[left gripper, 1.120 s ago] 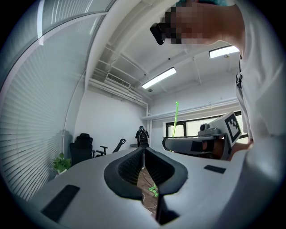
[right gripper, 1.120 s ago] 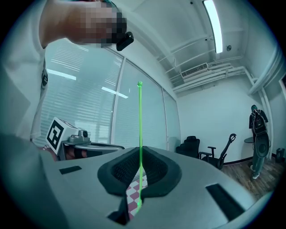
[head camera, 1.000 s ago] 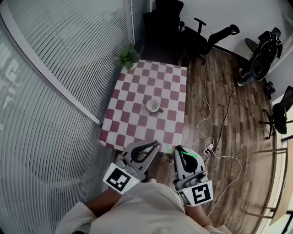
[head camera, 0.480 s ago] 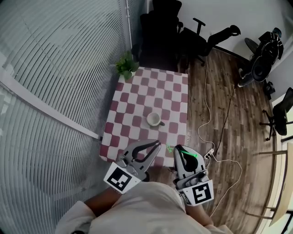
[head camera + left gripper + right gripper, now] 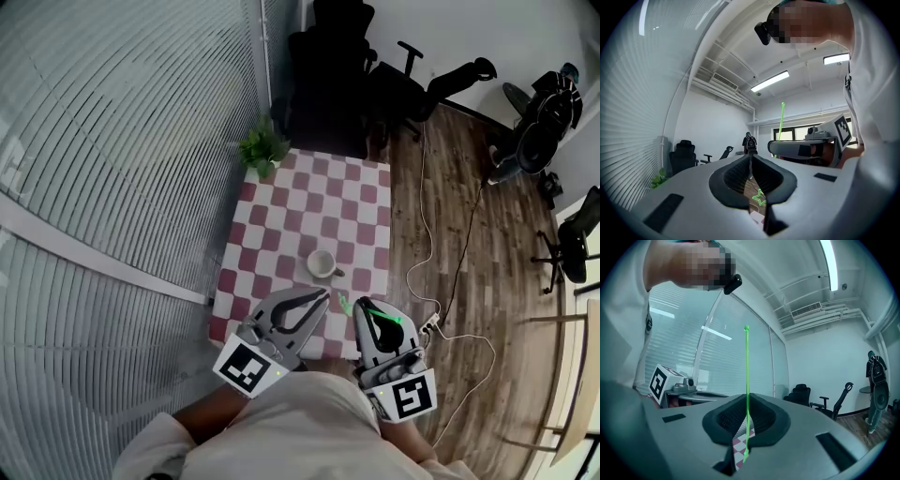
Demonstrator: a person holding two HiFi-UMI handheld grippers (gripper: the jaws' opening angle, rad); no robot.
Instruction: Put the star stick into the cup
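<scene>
One stick (image 5: 746,366) is pinched in your right gripper (image 5: 367,311), crossing its closed jaws with the star end toward your left gripper (image 5: 322,296), whose jaws meet on nothing. The cup (image 5: 322,264) stands on the table (image 5: 281,225) just beyond both grippers, clear of the stick.
</scene>
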